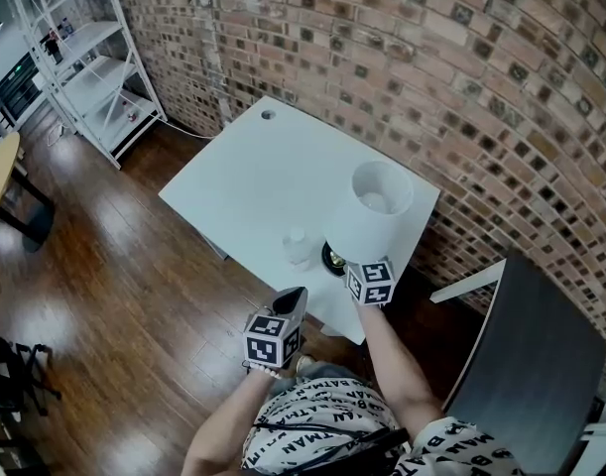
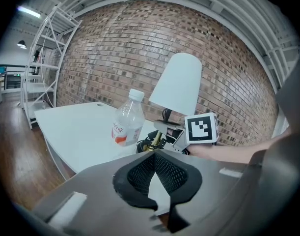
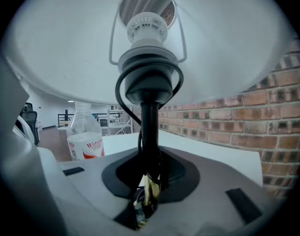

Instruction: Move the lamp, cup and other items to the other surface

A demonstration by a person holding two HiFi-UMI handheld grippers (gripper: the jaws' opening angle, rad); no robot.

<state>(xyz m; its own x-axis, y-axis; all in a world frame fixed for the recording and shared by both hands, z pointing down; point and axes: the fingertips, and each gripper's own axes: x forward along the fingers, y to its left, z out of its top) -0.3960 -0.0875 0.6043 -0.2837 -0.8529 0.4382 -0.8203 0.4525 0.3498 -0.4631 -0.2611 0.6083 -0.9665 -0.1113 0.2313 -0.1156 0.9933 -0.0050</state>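
A white-shaded lamp (image 1: 374,211) stands near the front right corner of the white table (image 1: 253,177). My right gripper (image 1: 339,261) is shut on its thin dark stem (image 3: 150,127), just above the base, under the shade (image 3: 228,48). A clear plastic bottle (image 1: 296,245) with a red-and-white label stands upright just left of the lamp. The left gripper view shows that bottle (image 2: 127,119) beside the lamp (image 2: 177,85). My left gripper (image 1: 293,297) hangs off the table's front edge, short of the bottle. Its pads (image 2: 140,173) meet at the tips and hold nothing.
A brick wall runs behind the table. A dark tabletop (image 1: 526,365) stands to the right, across a narrow gap. White metal shelving (image 1: 89,58) stands at the far left on the wood floor (image 1: 114,266). The lamp's cord (image 2: 145,144) is coiled at its base.
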